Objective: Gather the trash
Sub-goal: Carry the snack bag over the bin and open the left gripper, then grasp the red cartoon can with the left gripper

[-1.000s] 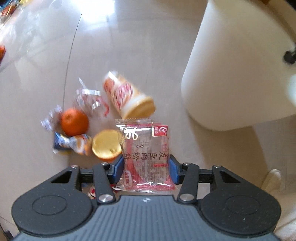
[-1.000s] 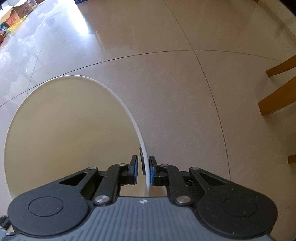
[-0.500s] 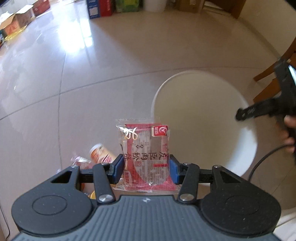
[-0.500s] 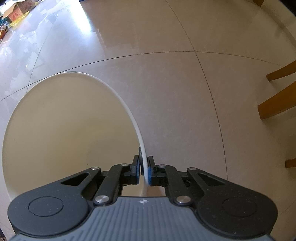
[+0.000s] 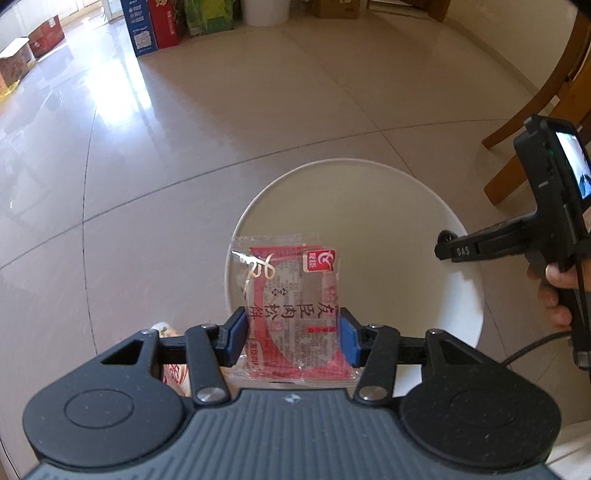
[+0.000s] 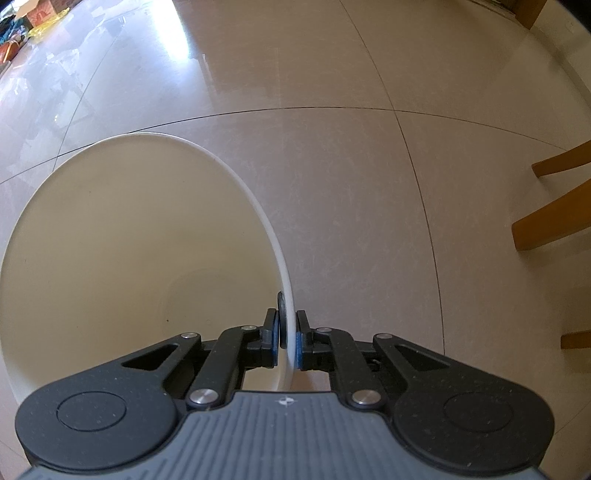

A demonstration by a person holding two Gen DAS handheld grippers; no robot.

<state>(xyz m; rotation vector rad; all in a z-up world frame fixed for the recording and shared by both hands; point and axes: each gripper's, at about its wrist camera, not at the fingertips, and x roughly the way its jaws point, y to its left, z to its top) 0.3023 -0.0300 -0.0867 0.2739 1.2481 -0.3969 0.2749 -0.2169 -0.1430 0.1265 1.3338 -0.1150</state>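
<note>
The left wrist view showed the left gripper (image 5: 291,341) above the open white bin (image 5: 369,173). Between its blue pads stood a red snack packet (image 5: 291,310). The jaws had just been opening a little, yet both pads appeared still to touch the packet's sides. Only this view showed the right gripper (image 5: 445,248), held by a hand (image 5: 557,291), at the bin's right rim. The right wrist view showed that gripper closed tightly on the bin's thin wall. Wooden chair legs (image 6: 550,221) stood near on the tiled floor (image 6: 332,129). Cartons (image 5: 155,26) lined the far edge. The packet bore red Chinese characters; the right gripper read "DAS".
</note>
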